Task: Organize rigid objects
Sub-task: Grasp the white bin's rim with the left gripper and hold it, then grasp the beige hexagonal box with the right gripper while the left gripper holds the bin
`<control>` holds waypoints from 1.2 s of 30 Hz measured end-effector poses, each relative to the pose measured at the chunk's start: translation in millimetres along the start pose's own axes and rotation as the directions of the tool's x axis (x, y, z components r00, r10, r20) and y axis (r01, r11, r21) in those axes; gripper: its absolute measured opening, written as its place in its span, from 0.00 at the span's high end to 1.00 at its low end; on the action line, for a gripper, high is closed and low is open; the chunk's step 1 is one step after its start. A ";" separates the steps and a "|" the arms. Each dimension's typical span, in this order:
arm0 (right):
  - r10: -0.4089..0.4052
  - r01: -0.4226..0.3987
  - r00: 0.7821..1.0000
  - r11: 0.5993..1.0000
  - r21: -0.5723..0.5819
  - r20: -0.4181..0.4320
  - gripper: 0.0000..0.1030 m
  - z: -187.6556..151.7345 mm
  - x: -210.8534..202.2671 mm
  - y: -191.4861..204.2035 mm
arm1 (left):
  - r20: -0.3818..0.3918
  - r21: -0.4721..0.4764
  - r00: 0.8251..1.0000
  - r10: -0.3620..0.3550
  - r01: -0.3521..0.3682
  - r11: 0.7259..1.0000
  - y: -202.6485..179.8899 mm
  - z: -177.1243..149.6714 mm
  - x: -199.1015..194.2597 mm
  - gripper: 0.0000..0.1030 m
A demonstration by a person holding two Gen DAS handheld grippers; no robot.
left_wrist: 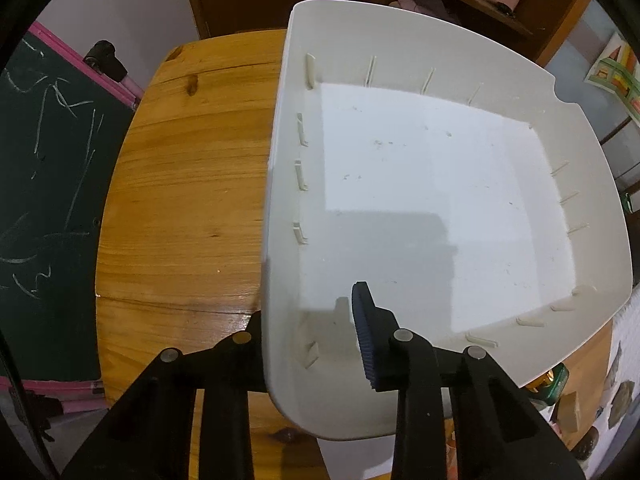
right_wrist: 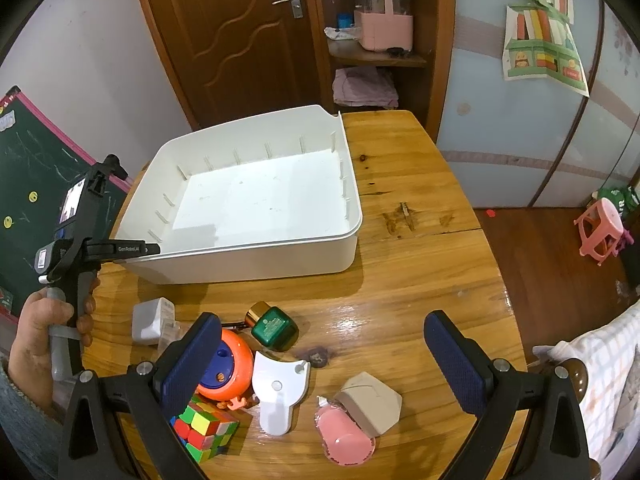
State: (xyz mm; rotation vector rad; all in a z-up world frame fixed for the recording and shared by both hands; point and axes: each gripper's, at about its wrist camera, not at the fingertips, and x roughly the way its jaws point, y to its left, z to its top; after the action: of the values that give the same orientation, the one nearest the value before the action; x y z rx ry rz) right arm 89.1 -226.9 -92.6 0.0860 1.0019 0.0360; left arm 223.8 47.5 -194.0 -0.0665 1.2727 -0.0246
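While clamping the white tray (right_wrist: 256, 248) rim with the left gripper (left_wrist: 316, 344) — keeping it steady — lowering the right gripper (right_wrist: 320, 354), jaws wide apart, over the white bracket (right_wrist: 278, 392).

Tray (right_wrist: 256, 204) interior open; toy cluster (right_wrist: 224, 364) crowds near table (right_wrist: 420, 280), seemingly.

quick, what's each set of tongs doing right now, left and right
Left tongs: closed on the wall of the white bin.
Right tongs: open, empty, above the small objects on the table.
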 end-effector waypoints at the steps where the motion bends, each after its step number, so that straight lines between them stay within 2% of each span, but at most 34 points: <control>1: -0.003 0.003 1.000 1.000 -0.002 0.001 0.01 0.4 0.0 -1.2 | 0.000 -0.003 1.000 0.000 0.000 1.000 0.8 0.0 0.0 0.71; 7: -0.013 0.013 1.000 1.000 0.000 0.001 0.01 0.1 0.9 -6.2 | -0.008 -0.038 0.999 -0.034 0.033 0.999 15.9 0.2 -0.1 0.93; 9: -0.012 0.012 1.000 1.000 0.000 0.001 0.01 0.3 0.9 -7.6 | -0.012 -0.046 0.998 -0.054 0.054 0.998 19.8 -0.9 -0.1 0.94; 17: -0.017 0.017 1.000 1.000 -0.002 -0.010 0.01 -0.1 1.8 -8.4 | 0.006 -0.009 1.000 -0.016 0.016 1.000 10.3 -2.7 -2.8 0.95; 22: -0.025 0.025 1.000 1.000 -0.008 -0.015 0.01 -2.0 2.7 -9.0 | 0.027 -0.018 0.999 -0.046 0.046 0.999 16.8 -2.9 -2.9 0.95; 27: -0.016 0.015 1.000 1.000 -0.020 -0.023 0.01 -5.3 2.8 -5.7 | 0.012 -0.037 0.998 -0.060 0.060 0.997 20.6 -2.0 -1.7 0.95; 31: 0.015 -0.016 0.999 0.999 -0.032 -0.028 0.01 -9.2 2.6 -6.3 | 0.013 -0.014 0.999 -0.041 0.042 0.999 16.5 -2.4 -2.0 0.95; 36: 0.012 -0.013 1.000 0.998 -0.054 -0.012 0.01 -13.6 -1.5 -13.5 | 0.017 0.012 1.000 -0.021 0.021 1.000 12.4 -3.0 -1.2 0.95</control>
State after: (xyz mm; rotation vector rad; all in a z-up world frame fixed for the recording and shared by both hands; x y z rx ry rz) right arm 76.7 -239.7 -99.8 0.0427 1.0114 0.0750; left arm 220.4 59.9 -194.5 -0.0697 1.2545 -0.0491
